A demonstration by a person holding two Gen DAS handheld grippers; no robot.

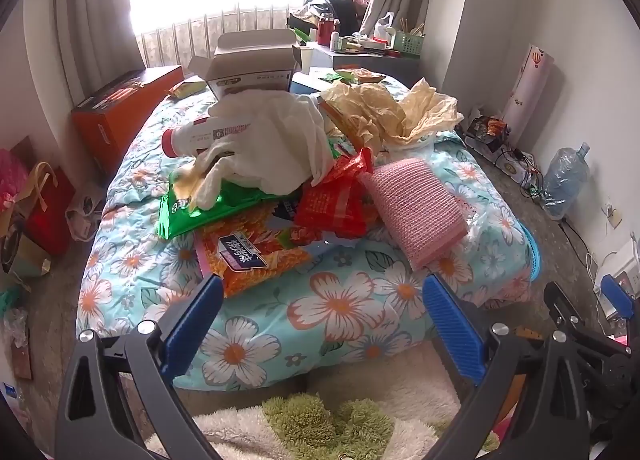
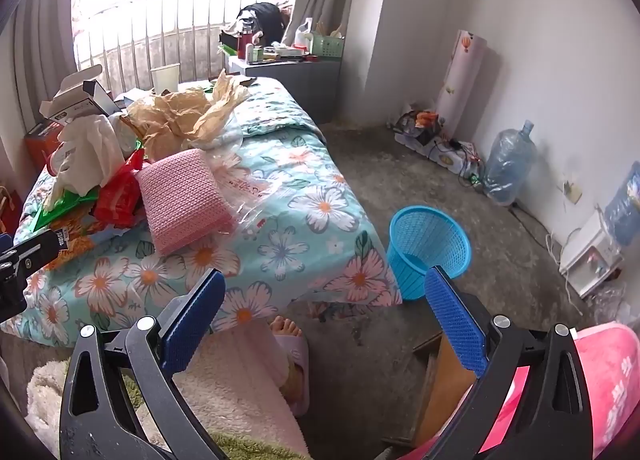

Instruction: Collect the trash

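A heap of trash lies on a bed with a flowered quilt (image 1: pixel 340 308): an orange snack bag (image 1: pixel 248 256), a green wrapper (image 1: pixel 208 208), a red wrapper (image 1: pixel 336 204), a pink knitted pad (image 1: pixel 416 208), white tissue (image 1: pixel 276 140), a white bottle (image 1: pixel 192 136), crumpled tan paper (image 1: pixel 384 112) and an open cardboard box (image 1: pixel 252 60). My left gripper (image 1: pixel 320 324) is open and empty, near the bed's front edge, short of the orange bag. My right gripper (image 2: pixel 320 316) is open and empty, over the bed's corner. A blue mesh bin (image 2: pixel 428 248) stands on the floor beside the bed.
An orange box (image 1: pixel 124 112) leans left of the bed. Gift bags (image 1: pixel 36 204) stand at the left wall. A cluttered side table (image 2: pixel 288 64) stands by the window. A water jug (image 2: pixel 508 160) and cables lie along the right wall. A slippered foot (image 2: pixel 292 356) is below the bed.
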